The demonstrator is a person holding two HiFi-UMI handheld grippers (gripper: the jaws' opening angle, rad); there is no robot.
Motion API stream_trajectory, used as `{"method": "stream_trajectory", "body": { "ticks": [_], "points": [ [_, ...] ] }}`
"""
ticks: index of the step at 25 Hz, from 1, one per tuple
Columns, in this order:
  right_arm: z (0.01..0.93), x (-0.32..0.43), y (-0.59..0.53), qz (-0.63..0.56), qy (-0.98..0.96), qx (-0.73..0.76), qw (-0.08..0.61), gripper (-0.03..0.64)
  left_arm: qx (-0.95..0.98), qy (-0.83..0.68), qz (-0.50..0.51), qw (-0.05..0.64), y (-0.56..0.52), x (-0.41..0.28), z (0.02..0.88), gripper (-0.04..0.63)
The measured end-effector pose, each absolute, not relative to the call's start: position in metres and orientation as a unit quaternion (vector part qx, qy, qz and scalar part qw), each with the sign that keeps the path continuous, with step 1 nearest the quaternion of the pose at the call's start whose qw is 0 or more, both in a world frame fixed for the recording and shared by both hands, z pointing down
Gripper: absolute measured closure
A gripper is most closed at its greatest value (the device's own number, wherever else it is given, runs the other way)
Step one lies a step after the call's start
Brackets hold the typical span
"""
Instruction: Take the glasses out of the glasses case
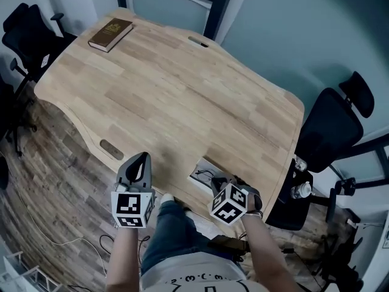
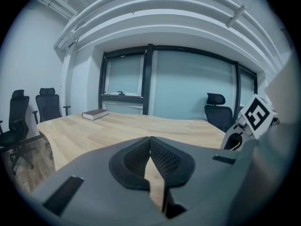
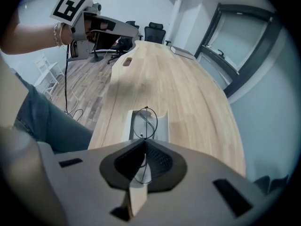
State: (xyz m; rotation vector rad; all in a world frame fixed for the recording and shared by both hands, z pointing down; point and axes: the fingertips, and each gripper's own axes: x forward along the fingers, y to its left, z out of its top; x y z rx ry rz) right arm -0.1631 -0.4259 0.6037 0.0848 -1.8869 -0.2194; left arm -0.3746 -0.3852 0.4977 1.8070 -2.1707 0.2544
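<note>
The right gripper (image 3: 144, 144) points steeply down over the near right part of the tabletop (image 1: 182, 90). Its jaws are pinching the thin wire frame of the glasses (image 3: 148, 119). The glasses stick up out of the open white glasses case (image 3: 162, 122), which lies flat just past the jaws. The left gripper (image 2: 150, 141) is off to the left by the near edge. It points almost level, and its jaws are pressed together with nothing in them.

Brown book (image 1: 110, 34) on table's (image 1: 182, 96) far-left corner; blk chair (image 1: 331, 129) at rt edge.
</note>
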Motion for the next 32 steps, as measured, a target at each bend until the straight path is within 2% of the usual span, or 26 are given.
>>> {"method": "stream_trajectory", "body": {
  "ticks": [7,20,32],
  "points": [
    [0.561,-0.156,-0.422,-0.11,-0.853,0.098,0.501,0.6,0.64,-0.753,0.095,0.12,-0.365,-0.331,0.474,0.58],
    [0.422,-0.104,-0.423,-0.066,-0.927,0.277,0.245,0.6,0.654,-0.753,0.074,0.015,-0.338,-0.272,0.386,0.58],
    [0.306,-0.072,-0.398,-0.11,-0.923,0.358,0.091,0.6,0.689,-0.722,0.02,-0.065,-0.345,-0.249,0.301,0.58]
  ]
}}
